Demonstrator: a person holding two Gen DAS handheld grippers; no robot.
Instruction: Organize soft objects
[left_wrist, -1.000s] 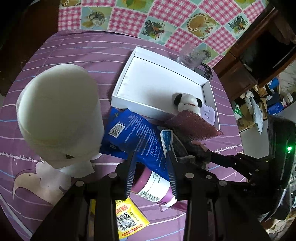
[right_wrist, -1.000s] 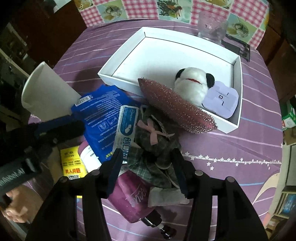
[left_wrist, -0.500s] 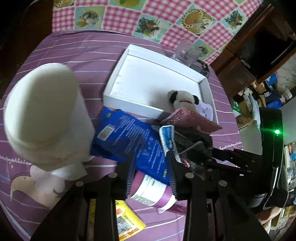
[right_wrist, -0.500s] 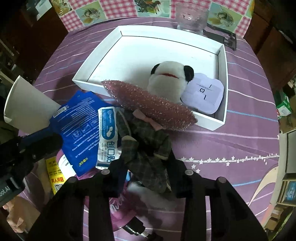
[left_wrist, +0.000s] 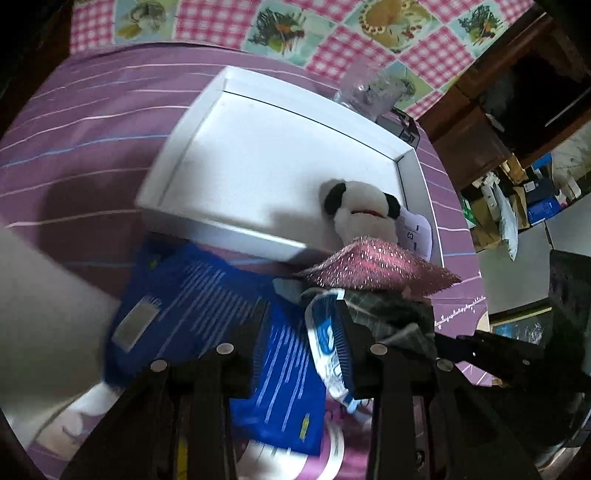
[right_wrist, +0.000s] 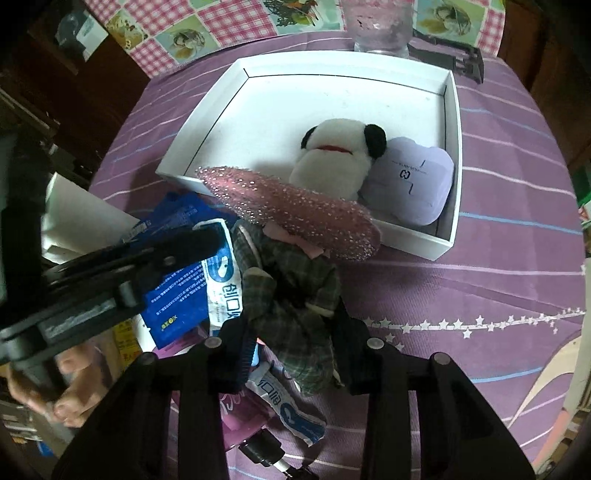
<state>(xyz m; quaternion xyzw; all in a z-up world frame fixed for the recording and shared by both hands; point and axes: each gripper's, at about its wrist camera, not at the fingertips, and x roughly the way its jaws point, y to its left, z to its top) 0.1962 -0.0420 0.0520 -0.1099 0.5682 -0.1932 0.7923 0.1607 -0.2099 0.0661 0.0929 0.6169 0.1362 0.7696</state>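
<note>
My right gripper (right_wrist: 293, 332) is shut on a dark plaid doll garment (right_wrist: 295, 291) and holds it just in front of the white tray (right_wrist: 448, 122). A pink glittery sponge (right_wrist: 291, 210) leans on the tray's near rim above the garment. A black-and-white plush dog (right_wrist: 336, 155) and a lilac soft pad (right_wrist: 410, 184) lie in the tray. My left gripper (left_wrist: 301, 328) is open over a blue packet (left_wrist: 207, 317); the tray (left_wrist: 221, 229), the dog (left_wrist: 358, 210) and the sponge (left_wrist: 380, 262) lie beyond it.
A white paper roll (left_wrist: 40, 306) stands at the left. A white-and-blue sachet (right_wrist: 225, 280), a purple bottle (left_wrist: 332, 454) and a yellow leaflet (right_wrist: 125, 339) lie under the pile. A clear glass (right_wrist: 380, 26) and a black clip (right_wrist: 454, 59) stand behind the tray.
My right gripper closed on the plaid garment and lifted it toward the tray. My left gripper moved forward over the blue packet, and the paper roll slid to the left edge.
</note>
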